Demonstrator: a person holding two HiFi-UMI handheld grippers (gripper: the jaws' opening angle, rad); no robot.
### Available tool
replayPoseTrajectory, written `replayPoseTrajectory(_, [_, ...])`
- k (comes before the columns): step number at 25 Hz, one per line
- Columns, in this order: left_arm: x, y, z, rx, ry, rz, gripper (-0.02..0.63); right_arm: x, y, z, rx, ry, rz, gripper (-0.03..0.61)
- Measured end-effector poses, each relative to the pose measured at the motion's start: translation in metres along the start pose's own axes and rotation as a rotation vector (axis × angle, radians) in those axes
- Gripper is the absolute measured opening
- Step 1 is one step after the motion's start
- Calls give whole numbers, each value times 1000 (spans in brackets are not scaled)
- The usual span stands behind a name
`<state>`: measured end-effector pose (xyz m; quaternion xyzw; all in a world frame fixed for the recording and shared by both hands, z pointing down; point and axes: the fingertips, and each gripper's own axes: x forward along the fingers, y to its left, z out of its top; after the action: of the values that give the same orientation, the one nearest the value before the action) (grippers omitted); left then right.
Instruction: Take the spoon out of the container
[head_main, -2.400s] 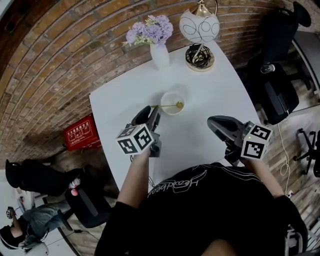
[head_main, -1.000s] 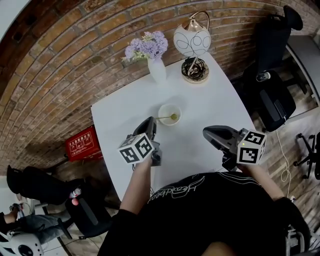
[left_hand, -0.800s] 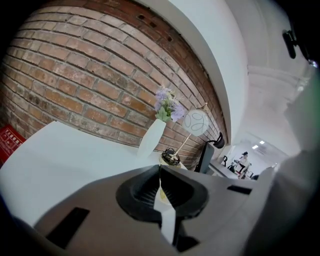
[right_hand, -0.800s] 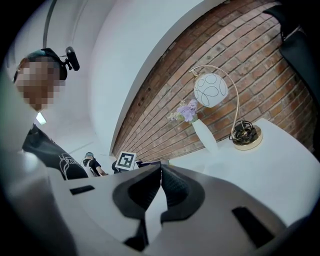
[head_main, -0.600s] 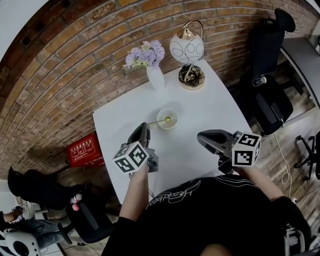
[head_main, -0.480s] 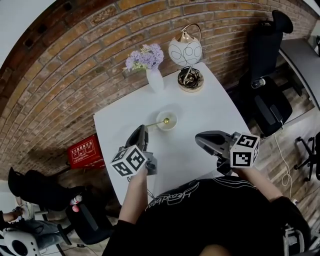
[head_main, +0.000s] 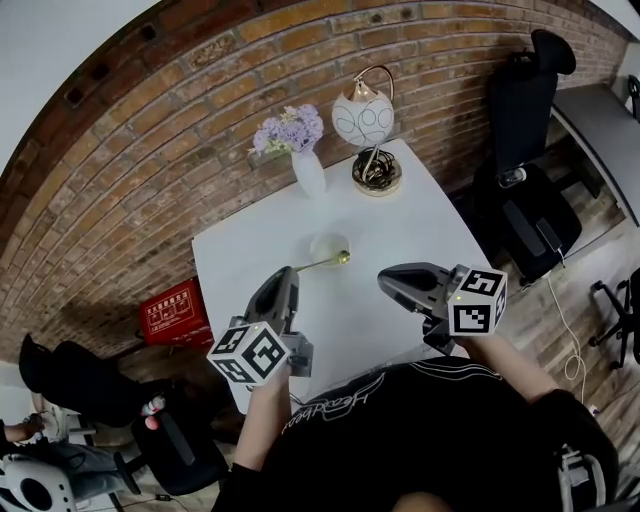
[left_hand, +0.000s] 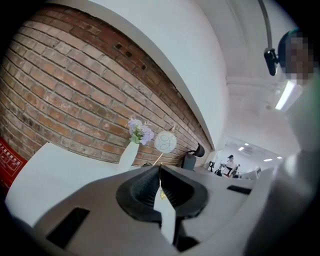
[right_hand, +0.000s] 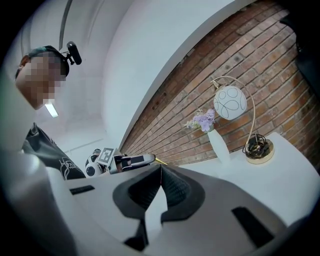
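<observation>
Head view: the left gripper (head_main: 286, 274) is clenched on the spoon (head_main: 322, 264), whose gold tip sits at the container's (head_main: 328, 241) near rim; the right gripper (head_main: 388, 280), right of the container, is closed and empty

Past the tips of my left claw (head_main: 283, 275) a red brick wall (head_main: 150, 130) stands behind the white table (head_main: 420, 215), with plain white wall (left_hand: 165, 55) above the brick. A globe lamp (head_main: 364, 118) on a brass base sits at the table's far edge. Out to the side of my right claw (head_main: 386, 280) black office chairs (head_main: 520, 110) stand on a wood-plank floor (head_main: 600, 260), and a red crate (head_main: 170, 310) lies left of my left claw.
</observation>
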<state>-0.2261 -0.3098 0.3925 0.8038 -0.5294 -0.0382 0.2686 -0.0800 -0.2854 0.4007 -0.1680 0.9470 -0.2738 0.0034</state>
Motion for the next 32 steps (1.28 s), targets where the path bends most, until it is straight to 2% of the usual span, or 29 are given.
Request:
replayPoseTrajectory(10, [-18, -47, -1, 28, 47, -91, 8, -6, 4, 20, -25, -54, -1, -3])
replayPoseTrajectory(21, [-21, -53, -5, 39, 65, -111, 8, -7, 11, 19, -61, -59, -13, -3])
replayPoseTrajectory(32, [-19, -57, 1, 74, 64, -125, 8, -4, 8, 21, -49, -63, -26, -3])
